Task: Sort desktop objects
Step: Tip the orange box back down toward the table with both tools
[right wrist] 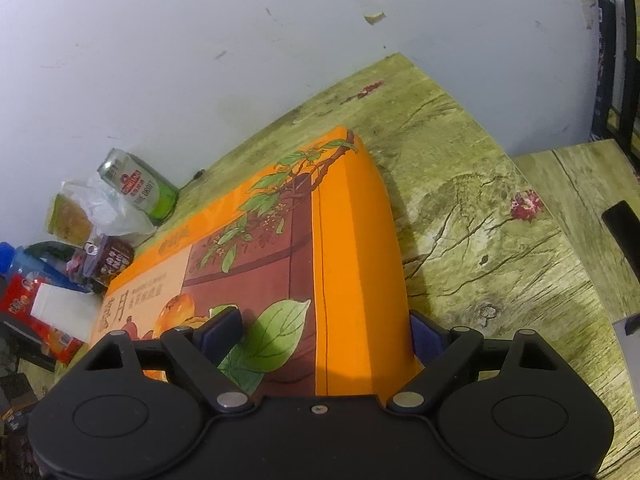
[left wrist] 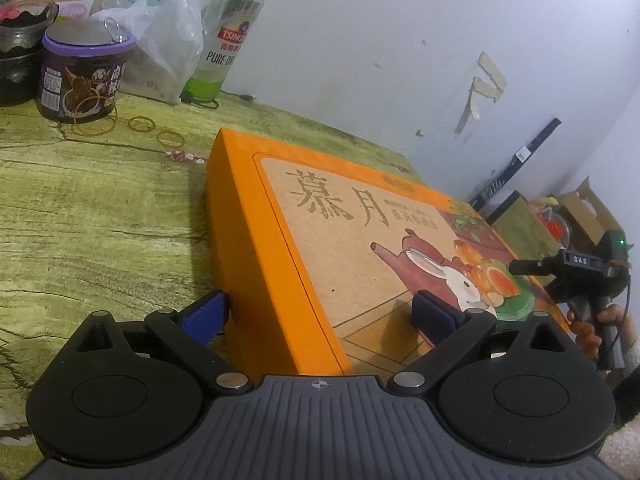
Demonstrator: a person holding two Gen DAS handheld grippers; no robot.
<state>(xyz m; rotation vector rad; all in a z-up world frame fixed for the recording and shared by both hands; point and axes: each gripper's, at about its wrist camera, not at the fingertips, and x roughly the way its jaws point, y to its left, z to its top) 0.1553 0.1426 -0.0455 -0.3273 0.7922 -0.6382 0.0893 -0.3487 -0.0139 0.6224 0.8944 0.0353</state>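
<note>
A large orange gift box [left wrist: 340,232], printed with a rabbit and a teapot, lies flat on the green wood-patterned table [left wrist: 100,220]. My left gripper [left wrist: 320,310] stands wide open astride the box's near left edge. Its left finger [left wrist: 208,312] is beside the orange side wall and its right finger [left wrist: 434,316] is over the lid. My right gripper [right wrist: 326,332] is open astride the same box's [right wrist: 280,240] right edge, with one finger [right wrist: 222,330] over the lid and the other [right wrist: 428,338] beside the side wall. A hand [left wrist: 588,322] holds the right gripper at the left wrist view's right edge.
A green beer can [left wrist: 230,40], a plastic bag [left wrist: 160,36], a purple-lidded cup [left wrist: 82,76], a dark jar [left wrist: 20,48] and rubber bands [left wrist: 142,124] stand behind the box near the wall. A red packet [right wrist: 24,308] and a white carton [right wrist: 64,312] lie left. The table edge [right wrist: 600,320] runs right.
</note>
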